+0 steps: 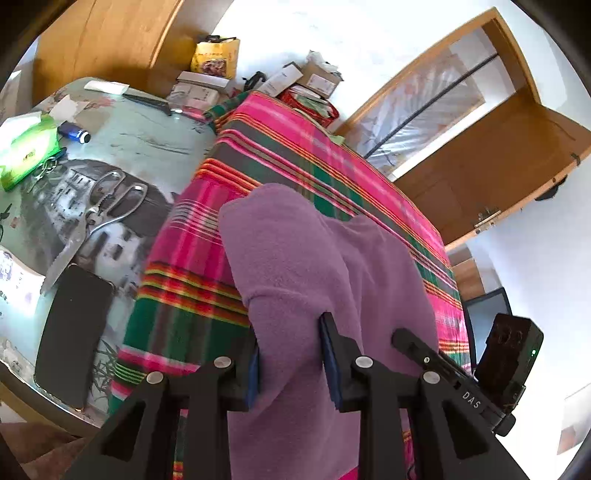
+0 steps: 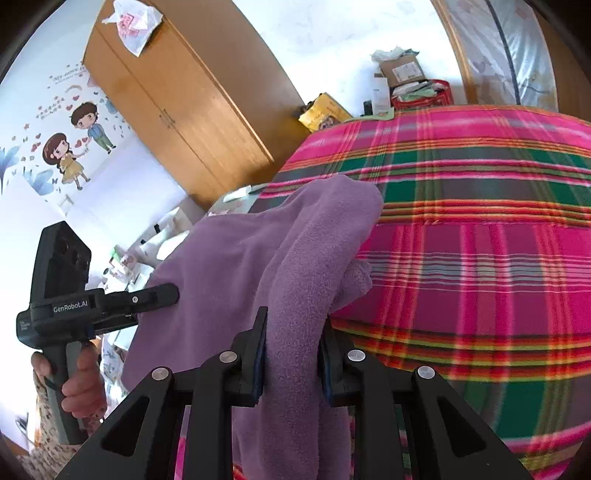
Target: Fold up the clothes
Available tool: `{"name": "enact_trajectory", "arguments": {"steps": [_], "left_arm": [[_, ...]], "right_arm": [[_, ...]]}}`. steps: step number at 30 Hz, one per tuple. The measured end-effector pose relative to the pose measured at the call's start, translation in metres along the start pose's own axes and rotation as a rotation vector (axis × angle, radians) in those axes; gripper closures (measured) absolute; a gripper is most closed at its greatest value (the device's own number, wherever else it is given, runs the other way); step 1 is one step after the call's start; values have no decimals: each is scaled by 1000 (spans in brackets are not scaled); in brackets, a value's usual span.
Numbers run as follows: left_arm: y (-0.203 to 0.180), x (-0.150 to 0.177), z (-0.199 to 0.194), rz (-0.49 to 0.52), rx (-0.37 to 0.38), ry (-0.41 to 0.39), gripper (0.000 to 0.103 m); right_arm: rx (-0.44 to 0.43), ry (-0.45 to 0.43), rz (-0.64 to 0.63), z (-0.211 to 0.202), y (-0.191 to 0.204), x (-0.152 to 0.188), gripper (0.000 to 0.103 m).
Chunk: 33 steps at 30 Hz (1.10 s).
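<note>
Nearby, scissors (image 1: 99, 210) and a phone (image 1: 72, 336) lie on the desk (image 1: 155, 133) beside the plaid blanket (image 1: 280, 147), above which the left claw (image 1: 291, 354) and right claw (image 2: 293, 354) each grip the purple garment (image 1: 295, 251).

Bright daylight in here, white walls (image 2: 351, 40) all around. A big wooden wardrobe (image 2: 177, 99) stands against the wall with a plastic bag (image 2: 135, 24) on top, and next to it there's a cartoon couple wall sticker (image 2: 74, 147) with hearts. The worktop is covered with a pink and green plaid blanket (image 2: 480, 240). Behind it sits a red basket (image 2: 424, 96) and cardboard boxes (image 2: 402, 70). A wooden door (image 1: 491, 155) stands open, and there's a curtained window (image 1: 421, 110).
</note>
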<state>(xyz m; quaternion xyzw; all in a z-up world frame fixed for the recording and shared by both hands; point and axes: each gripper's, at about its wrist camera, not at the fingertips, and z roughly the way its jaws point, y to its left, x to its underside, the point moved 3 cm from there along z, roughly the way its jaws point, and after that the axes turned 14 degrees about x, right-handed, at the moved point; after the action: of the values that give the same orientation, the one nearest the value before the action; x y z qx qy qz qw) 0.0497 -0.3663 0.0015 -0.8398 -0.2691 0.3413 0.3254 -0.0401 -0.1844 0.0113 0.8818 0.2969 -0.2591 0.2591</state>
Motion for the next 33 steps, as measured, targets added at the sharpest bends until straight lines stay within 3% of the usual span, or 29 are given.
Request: {"name": "enact_trajectory", "arguments": {"steps": [10,14,20,30,33], "left_arm": [[22,0,8,-28,8,18,72],[28,2,8,-48,-5,26,66],[27,10,3,-35,-63,8,58],[22,20,-13,-13,-148,-31,58],[11,32,-18,35,-233,-68,58]], "right_arm": [[17,22,25,17,-9,2,79],[40,27,19,22,-12,4,77],[89,26,-11,20,-12,9,64],[162,17,-43,8,-14,16,62],[189,8,-59,2,-13,21,61]]}}
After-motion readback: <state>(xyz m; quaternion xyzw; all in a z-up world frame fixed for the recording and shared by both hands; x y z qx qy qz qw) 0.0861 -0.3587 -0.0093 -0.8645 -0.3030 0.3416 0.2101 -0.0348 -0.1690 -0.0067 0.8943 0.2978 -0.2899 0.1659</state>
